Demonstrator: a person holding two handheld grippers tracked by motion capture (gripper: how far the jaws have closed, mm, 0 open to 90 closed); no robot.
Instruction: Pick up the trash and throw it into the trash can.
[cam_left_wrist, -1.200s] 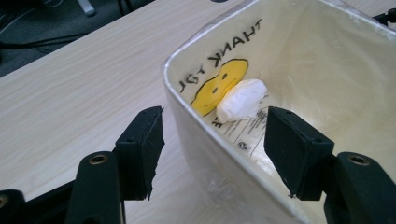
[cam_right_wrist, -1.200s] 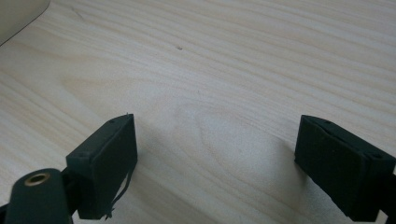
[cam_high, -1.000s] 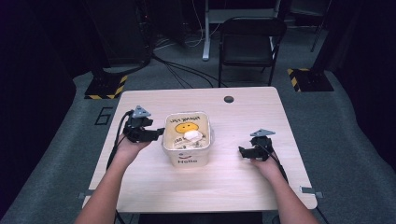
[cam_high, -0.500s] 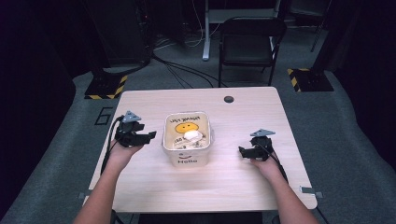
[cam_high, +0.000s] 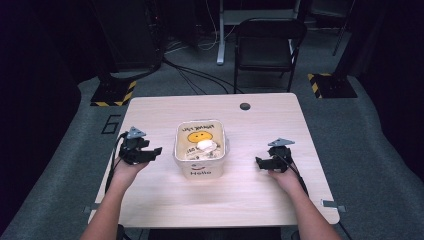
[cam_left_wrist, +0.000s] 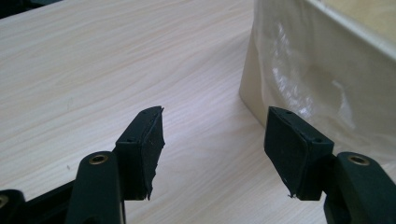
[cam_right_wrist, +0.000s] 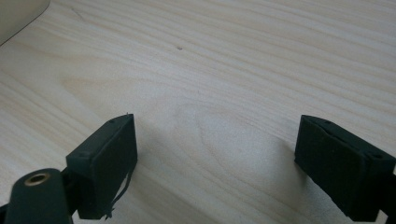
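A cream plastic tub (cam_high: 200, 167) with a yellow smiley face and the word Hello stands mid-table; a white crumpled object (cam_high: 206, 146) lies inside it. My left gripper (cam_high: 156, 152) hovers low just left of the tub, jaws open and empty. In the left gripper view its gripper (cam_left_wrist: 212, 147) points at bare wood, with the tub's glossy wall (cam_left_wrist: 322, 79) close on the right. My right gripper (cam_high: 259, 163) rests near the table to the tub's right, open with nothing between its jaws. The right gripper view shows that gripper (cam_right_wrist: 217, 158) over bare wood, the tub corner (cam_right_wrist: 18, 14) at upper left.
The light wooden table (cam_high: 260, 125) has a dark round grommet (cam_high: 244, 106) near its far edge. Behind it stand a black folding chair (cam_high: 267, 45), cables on the grey floor and yellow-black striped bases (cam_high: 112, 92).
My left gripper has drawn back leftward from the tub's rim and sunk toward the table. The right gripper has stayed put.
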